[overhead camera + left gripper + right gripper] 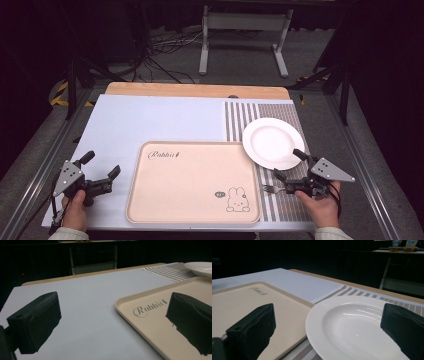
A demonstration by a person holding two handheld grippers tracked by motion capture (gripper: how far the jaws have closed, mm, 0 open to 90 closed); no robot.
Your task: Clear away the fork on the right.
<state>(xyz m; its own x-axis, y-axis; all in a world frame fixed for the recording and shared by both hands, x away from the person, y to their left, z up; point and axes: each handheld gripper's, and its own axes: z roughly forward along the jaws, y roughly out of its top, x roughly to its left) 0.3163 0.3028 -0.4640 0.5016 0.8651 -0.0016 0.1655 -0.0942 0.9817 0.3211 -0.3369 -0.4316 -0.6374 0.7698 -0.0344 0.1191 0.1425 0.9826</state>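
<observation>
Dark floor and cables ring a pale grey table. The right gripper has its jaws spread wide and empty, framing the near rim of the round white ceramic plate, which sits on a brown-and-white striped placemat just right of the beige rectangular plastic tray with a rabbit drawing. A small metal fork lies beside that gripper. The left gripper is likewise released, over bare table. The plate's thin, glossy rim could slip from a shallow pinch, or a low approach could knock the fork.
</observation>
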